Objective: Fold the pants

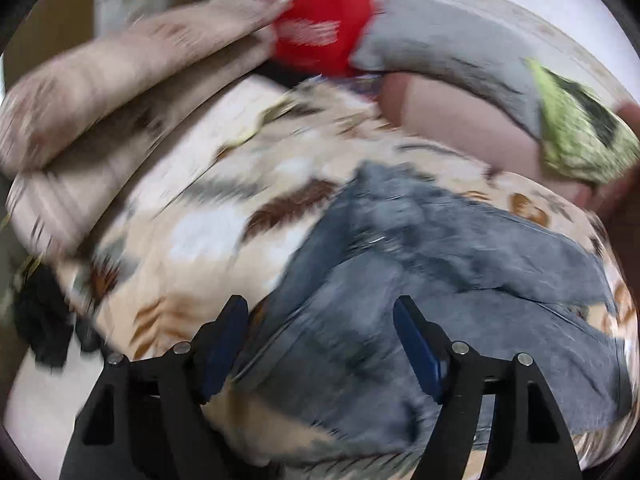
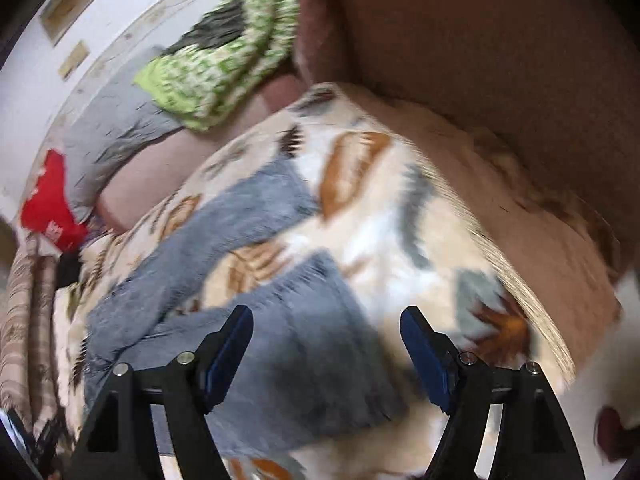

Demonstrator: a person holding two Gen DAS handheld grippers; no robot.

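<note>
Blue-grey jeans lie spread and rumpled on a cream blanket with a leaf pattern. My left gripper is open and empty, just above the waist end of the jeans. In the right wrist view the jeans show two legs, one running up left and one under the fingers. My right gripper is open and empty over that leg's end. Both views are motion-blurred.
A red bag, a grey cloth and a green patterned cloth lie at the back. A striped beige cushion lies at left. A brown upholstered side rises at the right; the blanket edge drops off there.
</note>
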